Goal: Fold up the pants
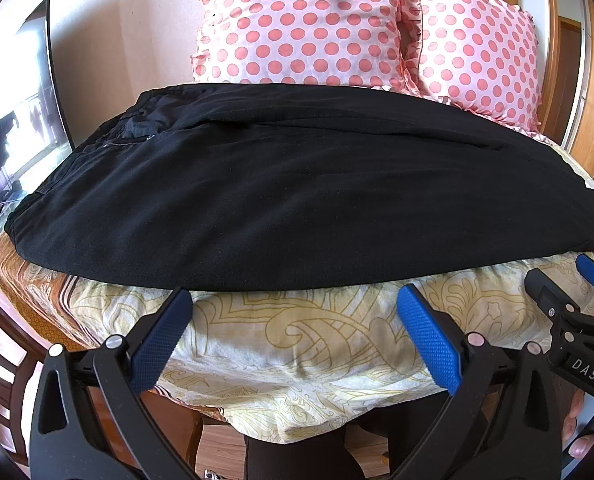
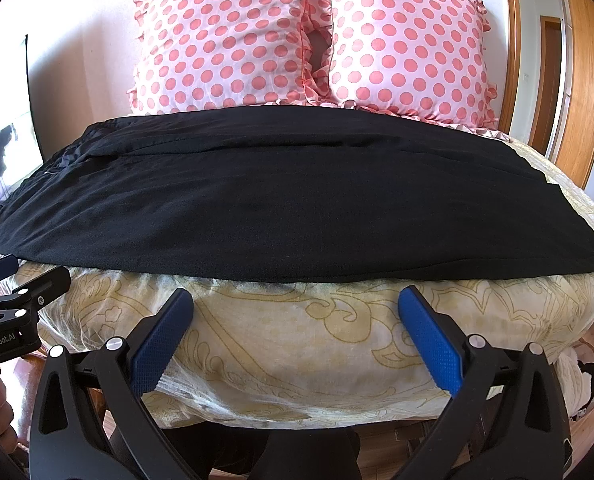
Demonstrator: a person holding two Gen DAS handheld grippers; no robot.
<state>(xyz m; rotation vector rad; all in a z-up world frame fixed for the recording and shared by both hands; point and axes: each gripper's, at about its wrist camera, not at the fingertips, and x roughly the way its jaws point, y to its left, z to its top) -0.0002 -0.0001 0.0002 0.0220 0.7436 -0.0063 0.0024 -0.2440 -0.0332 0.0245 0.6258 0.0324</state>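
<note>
Pants (image 1: 281, 184) lie long-ways left to right, just ahead of both claws. Left claw (image 1: 295, 300), right claw (image 2: 295, 300) wide apart, empty.

One pair of black pants (image 1: 257, 200) lies across the bed (image 1: 317, 344). Two pillows, pink with darker dots, stand side by side behind the pants: a left pillow (image 1: 297, 20) and a right pillow (image 1: 481, 52). One bedspread with a yellow pattern covers the bed in front of the pants. Two grippers hover before the pants, the left gripper (image 1: 295, 308) and the right gripper (image 2: 295, 308), each with two blue pads spread wide.
</note>
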